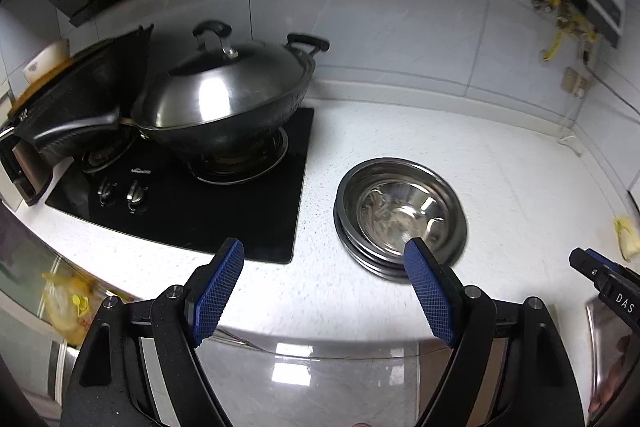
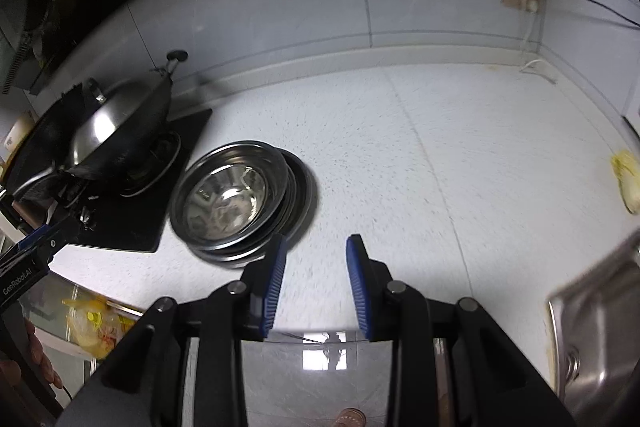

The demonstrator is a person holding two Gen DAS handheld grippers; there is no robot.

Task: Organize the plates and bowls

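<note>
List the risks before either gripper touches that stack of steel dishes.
The bowl sits off-center on the plates, which are staggered rather than aligned; a nudge might slide them apart. The stack lies close to the stove edge and the wok, so a wide approach by the open left gripper could knock them.

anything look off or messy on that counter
The stack of steel dishes is uneven: the top bowl sits shifted toward the stove, not centred on the plates below. A yellowish scrap lies loose on the counter near the sink.
</note>
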